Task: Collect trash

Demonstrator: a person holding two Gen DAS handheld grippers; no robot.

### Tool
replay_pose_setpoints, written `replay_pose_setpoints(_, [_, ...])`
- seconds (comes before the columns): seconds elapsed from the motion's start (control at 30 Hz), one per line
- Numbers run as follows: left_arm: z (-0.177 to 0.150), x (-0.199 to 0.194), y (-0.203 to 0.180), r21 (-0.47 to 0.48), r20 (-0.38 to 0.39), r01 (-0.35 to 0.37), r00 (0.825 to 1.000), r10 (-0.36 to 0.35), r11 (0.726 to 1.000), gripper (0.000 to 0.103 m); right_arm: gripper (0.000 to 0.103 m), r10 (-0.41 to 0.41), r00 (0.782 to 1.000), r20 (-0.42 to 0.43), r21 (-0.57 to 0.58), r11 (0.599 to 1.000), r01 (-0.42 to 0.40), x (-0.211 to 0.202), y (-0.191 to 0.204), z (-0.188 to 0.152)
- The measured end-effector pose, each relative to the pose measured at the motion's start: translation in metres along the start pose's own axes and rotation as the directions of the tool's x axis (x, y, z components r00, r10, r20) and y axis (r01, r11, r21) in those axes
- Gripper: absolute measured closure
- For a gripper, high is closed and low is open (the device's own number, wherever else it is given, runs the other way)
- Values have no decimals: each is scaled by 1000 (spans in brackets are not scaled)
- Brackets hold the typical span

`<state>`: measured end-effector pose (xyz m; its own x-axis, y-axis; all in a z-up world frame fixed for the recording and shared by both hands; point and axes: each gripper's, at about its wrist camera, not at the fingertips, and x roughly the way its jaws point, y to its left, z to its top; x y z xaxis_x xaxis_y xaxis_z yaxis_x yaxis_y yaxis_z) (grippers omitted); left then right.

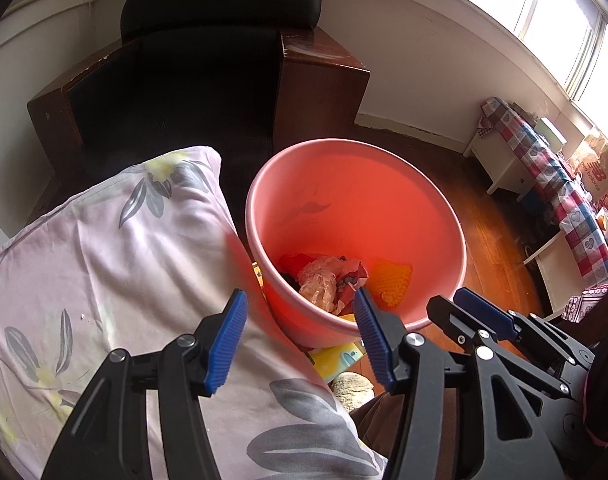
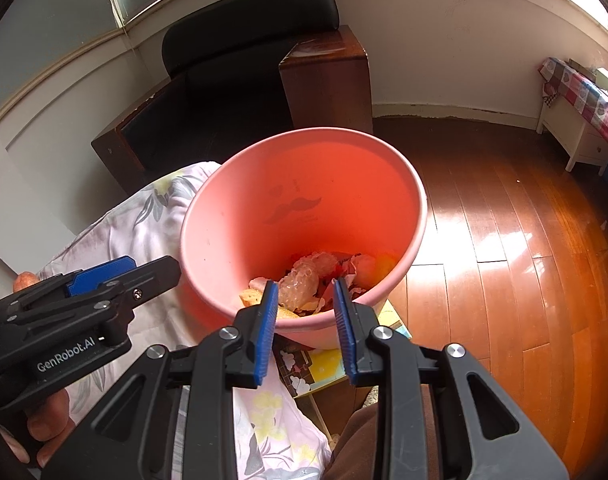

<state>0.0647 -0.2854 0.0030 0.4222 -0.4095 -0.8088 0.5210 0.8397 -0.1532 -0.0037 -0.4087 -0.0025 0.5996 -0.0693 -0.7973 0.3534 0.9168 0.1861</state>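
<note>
Glossy wooden floor planks (image 2: 504, 240) run wide and bare to the right of a round pink plastic bin (image 2: 304, 200), whose smooth walls flare up to a rolled rim. Crumpled trash (image 2: 304, 280) lies at its bottom: pale translucent wrapping, red scraps, something yellow. A soft floral pillow (image 1: 104, 260) presses against the bin's left side. Behind stands a black leather armchair (image 1: 208, 60) with square dark wood arms. The left gripper (image 1: 300, 340) hangs over the pillow's edge and the bin's near rim, ribbed blue pads spread wide with nothing between. The right gripper (image 2: 304, 328) sits above the near rim, its jaws partly apart and empty.
</note>
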Motion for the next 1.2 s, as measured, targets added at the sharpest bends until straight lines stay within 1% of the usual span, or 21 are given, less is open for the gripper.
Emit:
replay_pose_setpoints(0.23, [-18, -28, 15, -26, 62, -56, 996, 58, 998, 49, 74, 50, 998, 34, -13, 999, -49, -10, 19, -9])
replay_pose_setpoints(0.3, [-24, -36, 21, -38, 79, -73, 994, 76, 997, 49, 61, 71, 997, 39, -11, 997, -71, -14, 24, -13])
replay_pose_setpoints(0.33, [-26, -40, 23, -46, 85, -81, 993, 84, 996, 50, 61, 83, 996, 41, -9, 997, -83, -15, 27, -14])
replay_pose_setpoints(0.4, [-33, -48, 29, -62, 95, -99, 990, 105, 993, 52, 61, 97, 995, 36, -18, 995, -96, -17, 34, -18])
replay_pose_setpoints(0.6, [-57, -67, 51, -112, 109, -149, 981, 161, 983, 54, 61, 135, 991, 17, -72, 988, -133, -20, 60, -33])
replay_pose_setpoints(0.77, [-77, -80, 70, -154, 110, -173, 976, 190, 973, 56, 61, 169, 985, 27, -120, 979, -165, -26, 82, -44])
replay_pose_setpoints(0.9, [-90, -84, 82, -182, 100, -188, 973, 208, 965, 58, 61, 187, 982, 24, -143, 973, -182, -27, 96, -53])
replay_pose_setpoints(1.1, [-108, -90, 97, -212, 97, -224, 964, 249, 951, 59, 61, 200, 980, 14, -162, 967, -195, -25, 106, -62])
replay_pose_setpoints(1.2, [-112, -91, 101, -224, 93, -231, 962, 257, 947, 59, 61, 207, 978, 9, -160, 966, -203, -24, 110, -64])
